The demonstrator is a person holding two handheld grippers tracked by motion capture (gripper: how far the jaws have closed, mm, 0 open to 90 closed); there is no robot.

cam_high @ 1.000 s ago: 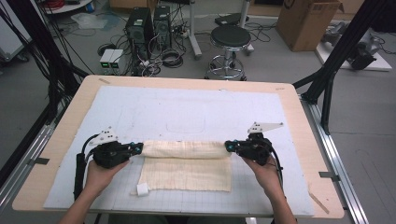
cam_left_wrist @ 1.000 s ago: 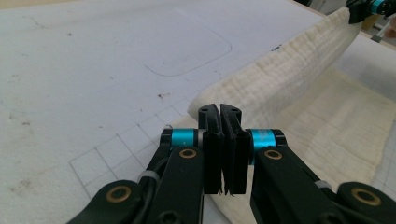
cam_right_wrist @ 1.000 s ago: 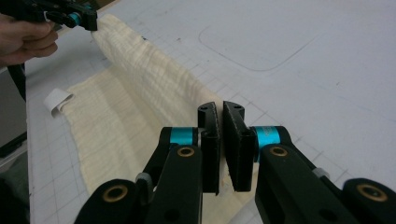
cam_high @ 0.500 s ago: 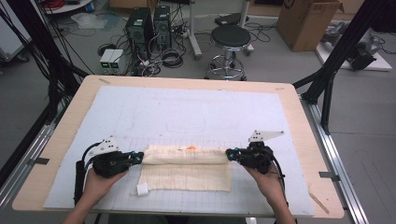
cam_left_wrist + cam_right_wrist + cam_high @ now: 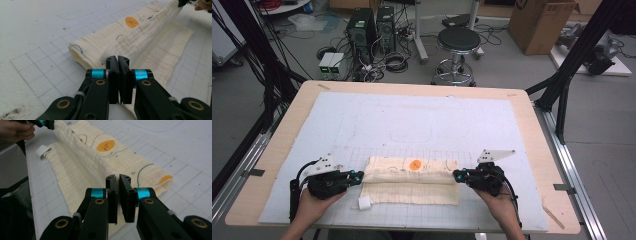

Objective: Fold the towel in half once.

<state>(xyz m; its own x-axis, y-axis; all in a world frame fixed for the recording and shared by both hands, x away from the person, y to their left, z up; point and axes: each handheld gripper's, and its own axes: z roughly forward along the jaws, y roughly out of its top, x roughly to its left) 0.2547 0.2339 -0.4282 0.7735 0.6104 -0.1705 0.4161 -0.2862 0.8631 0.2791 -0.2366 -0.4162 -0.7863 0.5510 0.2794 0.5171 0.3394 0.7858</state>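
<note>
A cream cloth point(image 5: 411, 179) with an orange printed spot point(image 5: 415, 164) lies folded lengthwise on the gridded white mat point(image 5: 422, 125), near the front edge. My left gripper point(image 5: 357, 176) is shut on the cloth's left corner point(image 5: 110, 53), lifting that edge a little. My right gripper point(image 5: 458, 175) is shut on the cloth's right corner point(image 5: 113, 175). The held edge point(image 5: 150, 27) runs taut between the two grippers, above a lower layer that lies flat. A small white tag point(image 5: 364, 202) sticks out at the cloth's front left corner.
The mat sits on a wooden table point(image 5: 542, 130) with bare margins all around. Beyond the far edge stand a round stool point(image 5: 456, 40), computer towers point(image 5: 372, 25) and cables on the floor. Black frame posts point(image 5: 572, 65) rise at the right and left.
Both grippers have drawn the cloth's held edge toward the person, rolling the fold back. The orange spot and printed lines, hidden a second ago, now face up.
</note>
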